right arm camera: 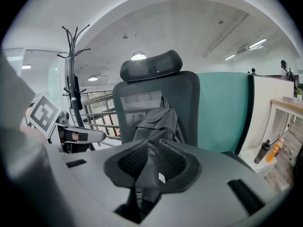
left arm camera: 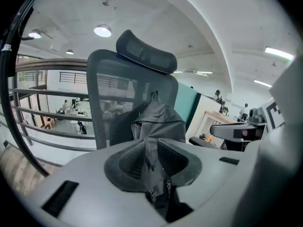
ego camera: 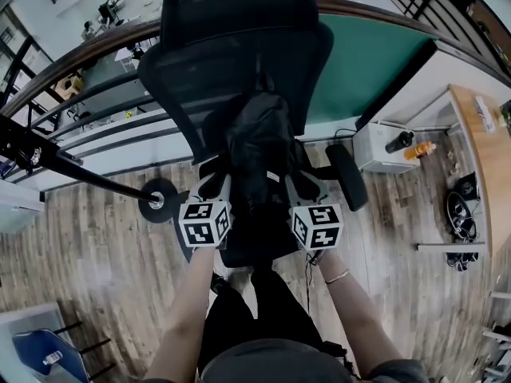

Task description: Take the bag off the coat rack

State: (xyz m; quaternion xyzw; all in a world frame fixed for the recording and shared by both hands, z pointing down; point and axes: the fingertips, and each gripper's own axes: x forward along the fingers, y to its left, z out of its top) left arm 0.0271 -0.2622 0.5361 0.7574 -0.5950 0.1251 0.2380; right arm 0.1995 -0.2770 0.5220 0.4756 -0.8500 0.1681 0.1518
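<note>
A black bag (ego camera: 255,146) leans upright on the seat of a black mesh office chair (ego camera: 239,46), against its backrest. My left gripper (ego camera: 214,185) is shut on a fold of the bag's fabric on its left side. My right gripper (ego camera: 303,187) is shut on the bag's right side. In the left gripper view the bag (left arm camera: 158,119) rises beyond the gripper (left arm camera: 152,157), dark fabric pinched between the pads. The right gripper view shows the same: the gripper (right arm camera: 148,162) pinches a strip of the bag (right arm camera: 156,122) bearing a small white label. The black coat rack (right arm camera: 71,65) stands apart at left.
The coat rack's pole (ego camera: 72,166) and round base (ego camera: 156,200) sit left of the chair on the wood floor. A teal partition (ego camera: 367,54) stands behind the chair. A white cabinet (ego camera: 379,154) with bottles and a wooden desk (ego camera: 479,158) are at right. A railing (left arm camera: 42,112) runs behind.
</note>
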